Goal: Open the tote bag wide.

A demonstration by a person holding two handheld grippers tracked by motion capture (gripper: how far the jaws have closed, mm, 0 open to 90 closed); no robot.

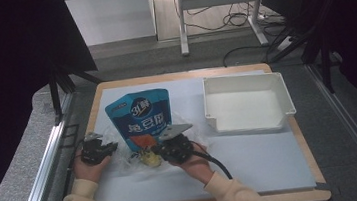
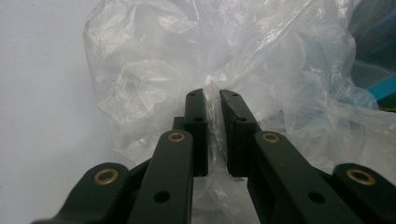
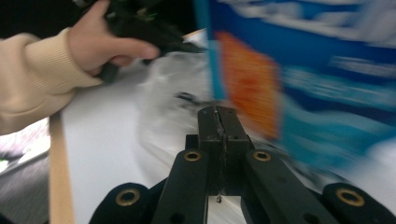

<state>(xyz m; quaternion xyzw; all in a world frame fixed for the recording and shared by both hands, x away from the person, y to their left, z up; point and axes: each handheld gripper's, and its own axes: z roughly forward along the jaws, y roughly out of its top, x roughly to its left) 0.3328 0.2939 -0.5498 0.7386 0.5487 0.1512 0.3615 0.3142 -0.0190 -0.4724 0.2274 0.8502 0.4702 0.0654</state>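
Pinching a fold of the clear plastic bag (image 2: 205,93), the left gripper (image 2: 212,100) has its jaws drawn narrow with the film trapped between the pads; in the high view this gripper (image 1: 102,149) sits at the lower left of the frame, at the bag's left edge. That hold looks meant to anchor the bag (image 1: 122,154) and keep its mouth from sliding while the other hand works.

Toward the lower centre of the high view, the right gripper (image 1: 157,149) has its jaws fully together. In the right gripper view the pads (image 3: 218,114) meet with nothing thicker than a wisp of film between them, and I cannot tell whether they truly grip the plastic. The picture there is smeared, which suggests the hand is moving, probably tugging the bag's other side open or free.

Inside or under the crumpled film, just left of the right gripper, lies a small yellowish item (image 1: 151,158); whether it is in the bag cannot be settled. Just beyond, in the middle of the frame, the blue snack pouch (image 1: 140,117) rests on the bag with its lower end against the film, apparently about to go in or come out.

Farther right, the white tray (image 1: 247,104) stands apart on the tabletop (image 1: 253,163), with nothing inside it. My guess is that it awaits the unpacked goods.
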